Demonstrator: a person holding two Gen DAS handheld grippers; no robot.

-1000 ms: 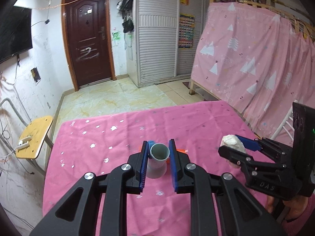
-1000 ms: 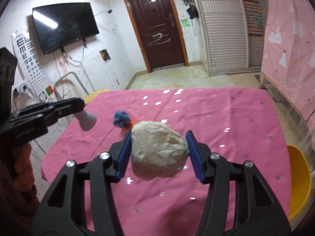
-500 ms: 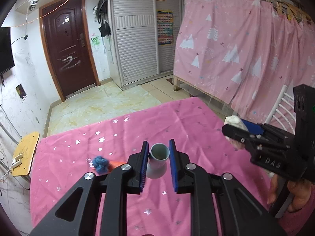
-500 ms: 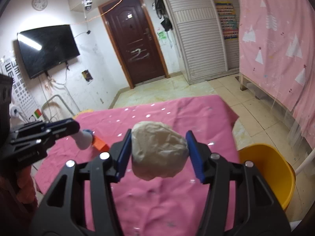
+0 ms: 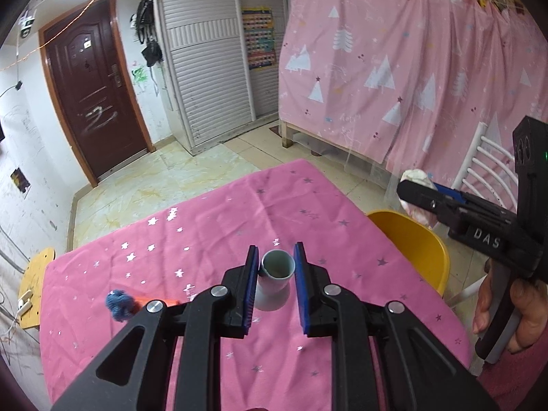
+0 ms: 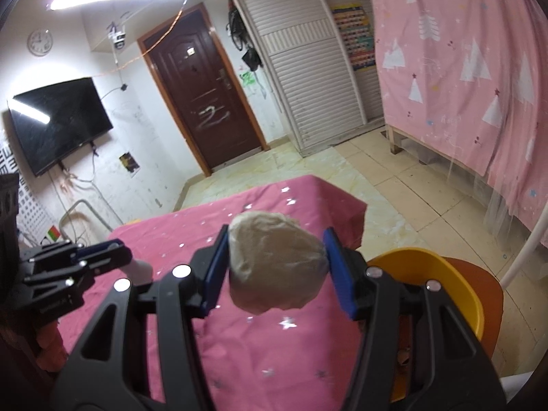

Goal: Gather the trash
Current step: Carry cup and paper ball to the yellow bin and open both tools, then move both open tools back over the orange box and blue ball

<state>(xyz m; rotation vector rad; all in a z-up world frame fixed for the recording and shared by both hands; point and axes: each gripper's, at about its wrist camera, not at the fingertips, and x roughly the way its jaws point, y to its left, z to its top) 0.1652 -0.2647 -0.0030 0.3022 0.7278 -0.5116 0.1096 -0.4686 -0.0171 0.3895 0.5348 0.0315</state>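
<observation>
Two claws: the left claw (image 5: 275,274) is pinching one small pale paper cup (image 5: 276,275) above the pink star-print desk (image 5: 212,239); the right claw (image 6: 277,267), lettered "DAS", is clamping one crumpled beige paper wad (image 6: 275,262) near one yellow plastic bin (image 6: 455,284).

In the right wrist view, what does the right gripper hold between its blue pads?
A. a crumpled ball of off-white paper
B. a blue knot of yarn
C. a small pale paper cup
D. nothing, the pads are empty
A: the right gripper has its two blue pads pressed on both sides of the crumpled ball of off-white paper, lifted above the pink star-patterned tablecloth.
</observation>
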